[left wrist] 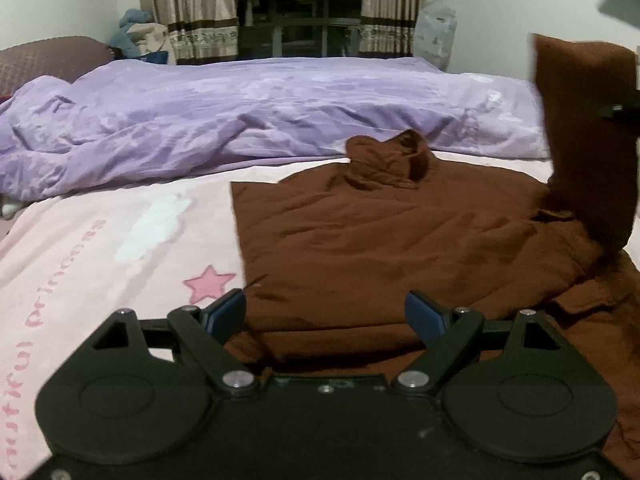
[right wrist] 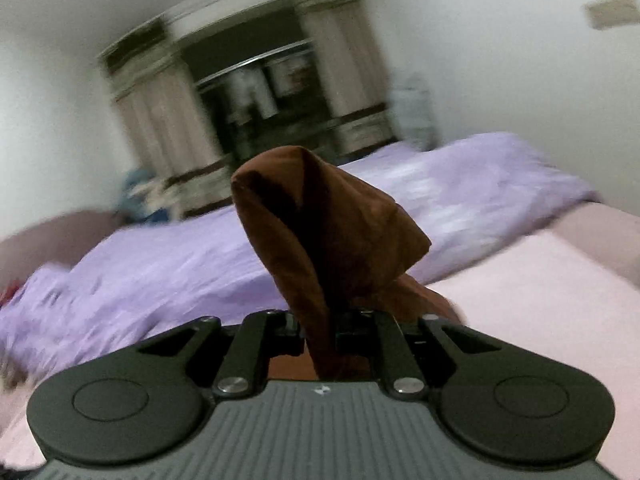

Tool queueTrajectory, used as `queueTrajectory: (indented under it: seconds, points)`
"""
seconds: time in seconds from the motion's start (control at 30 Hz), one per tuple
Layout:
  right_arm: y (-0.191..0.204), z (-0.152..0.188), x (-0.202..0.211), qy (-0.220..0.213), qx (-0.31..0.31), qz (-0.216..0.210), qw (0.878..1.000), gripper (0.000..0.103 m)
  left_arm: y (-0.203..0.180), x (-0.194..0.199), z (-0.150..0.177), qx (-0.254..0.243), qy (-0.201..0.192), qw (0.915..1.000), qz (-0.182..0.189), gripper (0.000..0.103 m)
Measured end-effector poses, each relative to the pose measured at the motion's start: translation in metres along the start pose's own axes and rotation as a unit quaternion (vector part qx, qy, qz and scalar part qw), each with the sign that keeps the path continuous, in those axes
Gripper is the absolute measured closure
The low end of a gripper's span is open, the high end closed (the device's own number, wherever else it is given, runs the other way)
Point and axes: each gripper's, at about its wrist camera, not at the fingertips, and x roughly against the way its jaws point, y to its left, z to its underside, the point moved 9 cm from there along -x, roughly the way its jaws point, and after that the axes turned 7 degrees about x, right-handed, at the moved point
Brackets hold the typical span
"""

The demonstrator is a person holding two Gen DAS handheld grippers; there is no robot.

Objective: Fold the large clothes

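The right tongs (right wrist: 320, 336) are clamped on a bunched end of a brown garment (left wrist: 400, 240), apparently a sleeve (right wrist: 328, 232), which stands up in a peak above the jaws; in the left wrist view that same strip hangs raised at the right edge. The left tongs (left wrist: 326, 316) hover with blue pads spread wide and nothing between them, just above the garment's near hem.

The garment lies spread on a bed, on a pale pink sheet (left wrist: 100, 260), with its collar (left wrist: 392, 160) pointing away toward a rumpled lilac duvet (left wrist: 240, 112).

Progress, as a judgement: the folding looks early. The left side shows a straight, tidy edge, which may already be turned in, while the right side is loose with its sleeve lifted, probably about to be laid across the body. Folding the length is still to come.

Pink lettering runs along the sheet beside a pink star (left wrist: 210, 282); it is blurred and cut off, possibly reading "beautiful princess"
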Motion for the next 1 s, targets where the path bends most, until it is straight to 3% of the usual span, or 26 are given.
queueTrajectory:
  seconds: [0.13, 0.27, 0.33, 0.6, 1.0]
  points:
    - [0.088, 0.055, -0.04, 0.06, 0.074, 0.003, 0.995, 0.089, 0.015, -0.002, 0.003, 0.0, 0.003, 0.9998, -0.019, 0.015]
    - [0.129, 0.121, -0.071, 0.131, 0.114, 0.013, 0.985, 0.087, 0.033, -0.009, 0.01, 0.012, 0.012, 0.999, -0.041, 0.015]
    - [0.138, 0.144, -0.072, 0.139, 0.127, 0.029, 0.982, 0.078, 0.04, -0.014, 0.014, 0.018, 0.018, 0.9985, -0.048, 0.015]
    - [0.134, 0.151, -0.06, 0.134, 0.126, 0.023, 0.983, 0.074, 0.048, -0.036, 0.036, 0.03, 0.051, 0.9972, -0.045, 0.015]
    - [0.136, 0.158, -0.073, 0.137, 0.141, 0.028, 0.98, 0.072, 0.045, -0.033, 0.031, 0.027, 0.047, 0.9976, -0.042, 0.015]
